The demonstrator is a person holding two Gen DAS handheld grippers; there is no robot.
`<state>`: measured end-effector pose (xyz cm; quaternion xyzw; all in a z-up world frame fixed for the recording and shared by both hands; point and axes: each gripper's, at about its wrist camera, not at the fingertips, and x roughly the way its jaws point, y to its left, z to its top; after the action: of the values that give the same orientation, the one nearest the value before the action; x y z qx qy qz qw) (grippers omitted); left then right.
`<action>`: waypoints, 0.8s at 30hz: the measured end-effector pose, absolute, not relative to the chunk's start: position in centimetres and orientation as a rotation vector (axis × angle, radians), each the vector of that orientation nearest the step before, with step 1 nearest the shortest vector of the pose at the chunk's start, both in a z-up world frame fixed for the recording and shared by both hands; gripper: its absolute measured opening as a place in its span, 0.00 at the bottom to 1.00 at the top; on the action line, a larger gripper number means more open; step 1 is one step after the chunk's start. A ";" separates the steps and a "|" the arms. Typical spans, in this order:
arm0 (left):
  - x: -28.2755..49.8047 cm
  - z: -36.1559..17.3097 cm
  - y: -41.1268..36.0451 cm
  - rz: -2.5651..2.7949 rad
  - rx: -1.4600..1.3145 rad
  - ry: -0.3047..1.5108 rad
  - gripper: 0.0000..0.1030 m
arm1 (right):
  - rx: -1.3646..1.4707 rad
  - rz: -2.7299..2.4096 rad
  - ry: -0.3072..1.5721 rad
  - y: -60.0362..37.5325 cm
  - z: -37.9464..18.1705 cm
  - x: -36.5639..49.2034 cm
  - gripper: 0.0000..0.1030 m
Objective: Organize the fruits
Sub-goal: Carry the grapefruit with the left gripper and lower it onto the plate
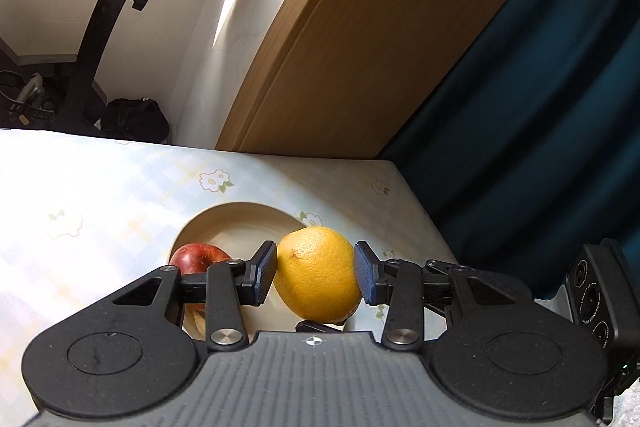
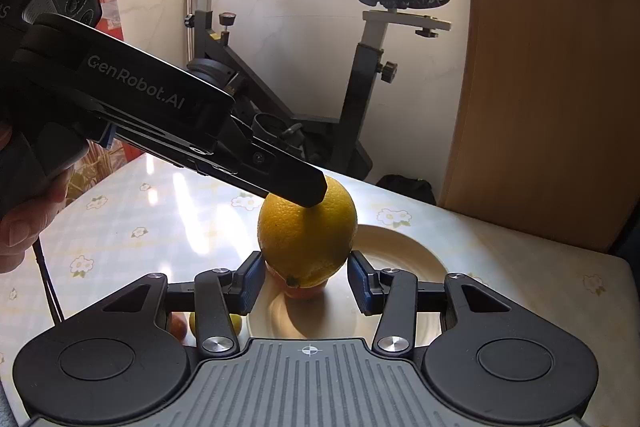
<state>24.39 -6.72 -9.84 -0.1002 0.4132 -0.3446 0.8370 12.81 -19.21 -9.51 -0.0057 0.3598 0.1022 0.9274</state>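
My left gripper (image 1: pixel 315 275) is shut on a yellow-orange citrus fruit (image 1: pixel 318 274) and holds it above a cream plate (image 1: pixel 240 219). A red apple (image 1: pixel 196 259) lies on the plate to the left, partly behind my left finger. In the right wrist view the same fruit (image 2: pixel 307 239) hangs in the left gripper (image 2: pixel 316 193) over the plate (image 2: pixel 404 251), with the apple (image 2: pixel 304 289) just under it. My right gripper (image 2: pixel 306 281) is open and empty, its pads either side of the fruit's lower end but apart from it.
The table (image 1: pixel 100 195) has a pale floral cloth; its right edge (image 1: pixel 420 203) drops off beside a dark blue curtain. An exercise bike (image 2: pixel 360 75) stands behind the table. Small fruits (image 2: pixel 236 323) lie left of the plate, mostly hidden by my right gripper.
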 end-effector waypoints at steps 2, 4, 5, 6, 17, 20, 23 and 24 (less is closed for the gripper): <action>25.7 -10.4 -7.3 -0.729 -0.202 0.894 0.42 | -0.010 0.215 0.757 -20.1 -10.5 14.2 0.41; 26.9 -11.1 -7.9 -0.725 -0.193 0.915 0.42 | -0.009 0.221 0.773 -21.0 -11.5 15.3 0.41; 27.4 -11.4 -7.7 -0.723 -0.188 0.929 0.42 | -0.006 0.224 0.782 -21.4 -12.1 15.9 0.41; 28.0 -11.7 -7.9 -0.720 -0.182 0.940 0.42 | -0.004 0.227 0.789 -21.7 -12.6 16.4 0.41; 33.5 -16.6 -8.8 -0.670 -0.151 1.042 0.42 | 0.030 0.266 0.865 -23.4 -17.9 20.7 0.41; 34.4 -17.4 -9.0 -0.662 -0.134 1.059 0.42 | 0.032 0.277 0.874 -23.8 -18.8 21.3 0.41; 35.5 -18.0 -9.6 -0.657 -0.112 1.059 0.42 | 0.031 0.280 0.871 -23.8 -19.2 21.7 0.41; 35.6 -18.0 -9.5 -0.655 -0.108 1.057 0.42 | 0.031 0.283 0.871 -23.8 -19.4 21.9 0.41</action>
<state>35.56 -9.55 -18.01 -0.0507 0.4947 -0.3068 0.8115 21.89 -23.78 -19.38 0.0150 0.4205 0.1367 0.8968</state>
